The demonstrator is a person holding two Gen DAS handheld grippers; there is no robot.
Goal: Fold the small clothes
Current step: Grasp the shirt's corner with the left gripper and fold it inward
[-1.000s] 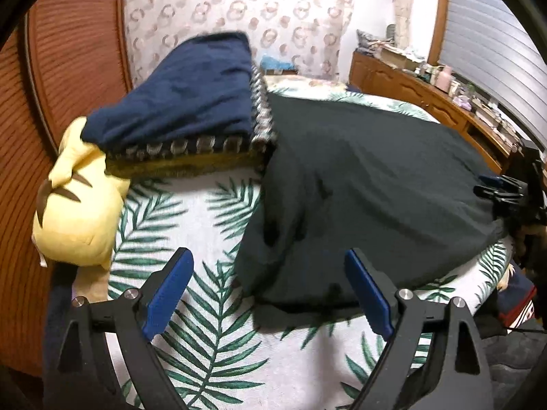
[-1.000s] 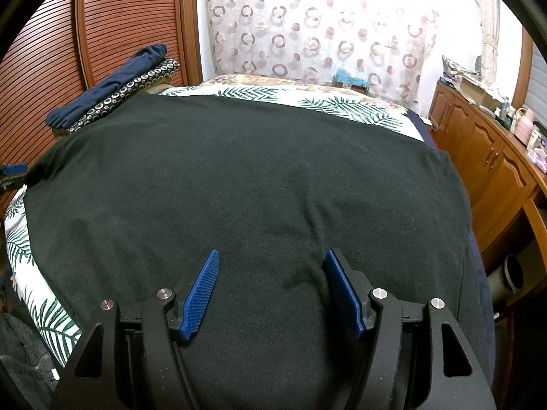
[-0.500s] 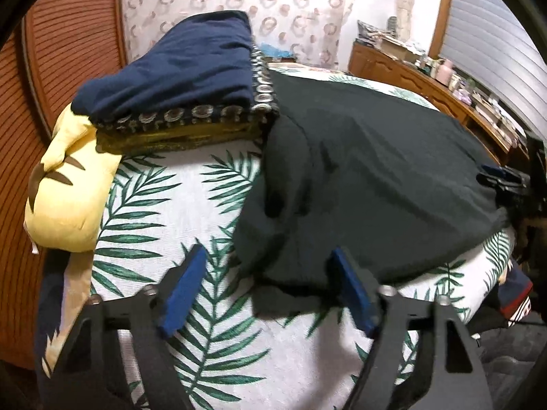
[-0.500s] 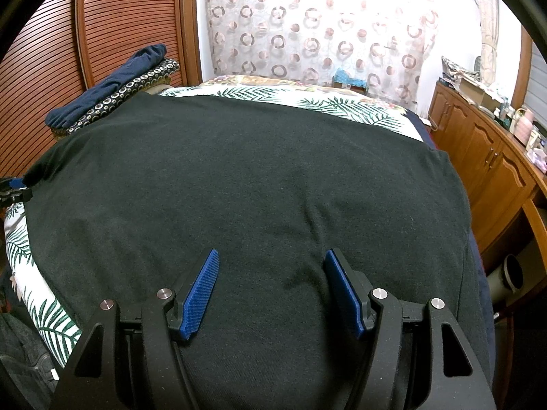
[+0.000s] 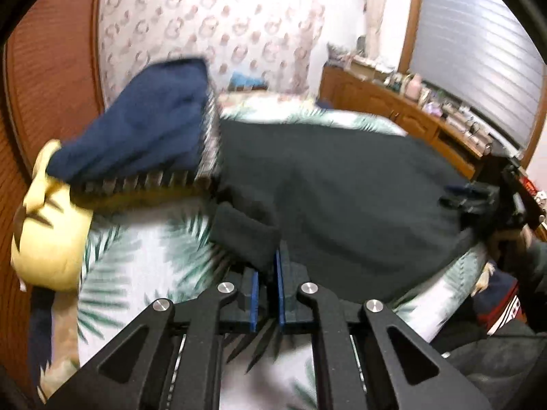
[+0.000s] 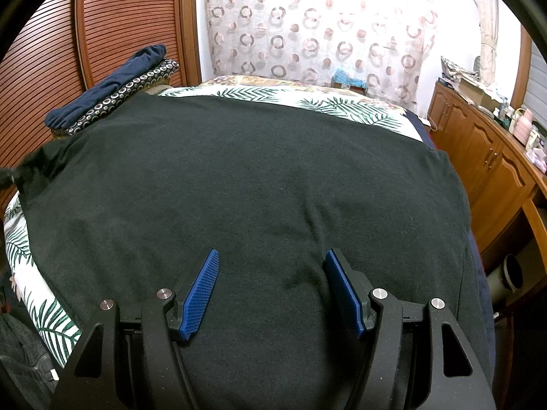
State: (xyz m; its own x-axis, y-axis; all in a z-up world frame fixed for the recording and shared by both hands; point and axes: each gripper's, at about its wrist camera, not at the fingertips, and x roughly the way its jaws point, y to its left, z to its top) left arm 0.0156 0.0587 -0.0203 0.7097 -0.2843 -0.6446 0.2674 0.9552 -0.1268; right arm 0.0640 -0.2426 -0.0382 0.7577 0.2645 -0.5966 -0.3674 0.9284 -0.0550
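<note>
A dark green T-shirt (image 6: 259,184) lies spread flat on a bed with a palm-leaf sheet (image 6: 345,107). In the left wrist view the shirt (image 5: 342,198) fills the middle, and my left gripper (image 5: 266,273) is shut on its near sleeve corner, which is lifted a little off the sheet. My right gripper (image 6: 271,270) is open, its blue pads (image 6: 201,290) resting just above the shirt's near hem. The right gripper also shows at the far right of the left wrist view (image 5: 478,198).
A folded navy cloth on a ring-patterned cushion (image 5: 143,136) sits at the bed's far left, next to a yellow plush toy (image 5: 48,235). Wooden slatted doors (image 6: 130,17) stand on the left, a wooden cabinet (image 6: 495,171) on the right, a curtain (image 6: 324,27) behind.
My left gripper moved forward onto the shirt's sleeve corner and closed on it, lifting the edge slightly. The right gripper has stayed still and open.
</note>
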